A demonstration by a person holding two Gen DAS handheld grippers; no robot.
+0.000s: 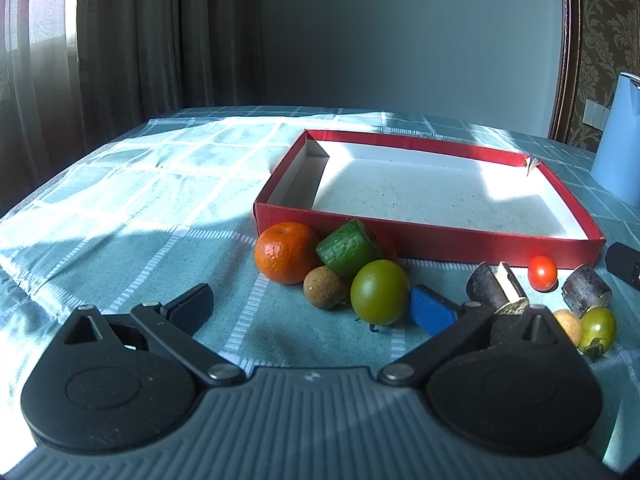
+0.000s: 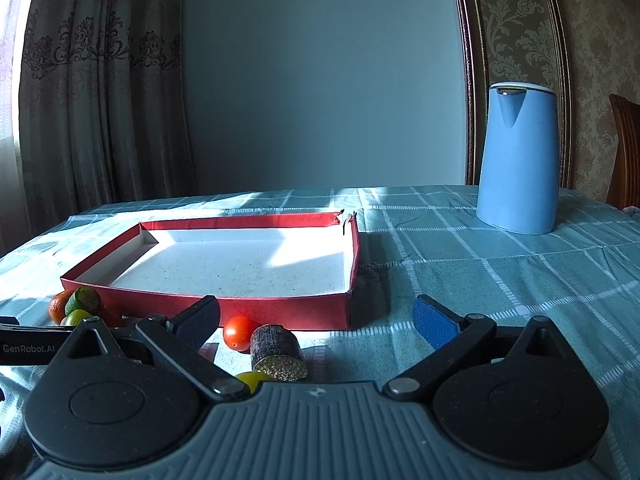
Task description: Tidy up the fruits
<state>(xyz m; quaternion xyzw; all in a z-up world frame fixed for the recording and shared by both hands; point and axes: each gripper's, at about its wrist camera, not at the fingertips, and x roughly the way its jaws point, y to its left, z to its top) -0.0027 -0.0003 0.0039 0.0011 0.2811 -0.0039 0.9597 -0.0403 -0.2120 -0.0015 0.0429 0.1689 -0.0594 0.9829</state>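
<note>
A shallow red tray (image 1: 424,240) with a white floor lies on the table, nothing in it. In front of it lie an orange (image 1: 286,252), a green cut chunk (image 1: 348,252), a brown round fruit (image 1: 326,287), a green tomato (image 1: 380,297), a red cherry tomato (image 1: 542,273), two dark cut pieces (image 1: 490,286) (image 1: 586,290) and a small green tomato (image 1: 598,327). My left gripper (image 1: 312,308) is open just short of the fruits. My right gripper (image 2: 316,320) is open, near the red tomato (image 2: 239,333) and a dark piece (image 2: 276,350) before the tray (image 2: 256,308).
A blue kettle (image 2: 518,160) stands at the back right on the teal checked tablecloth (image 2: 500,272). Curtains hang at the left behind the table. A wooden chair (image 2: 624,152) shows at the far right. The left gripper's body (image 2: 28,344) crosses the right wrist view at left.
</note>
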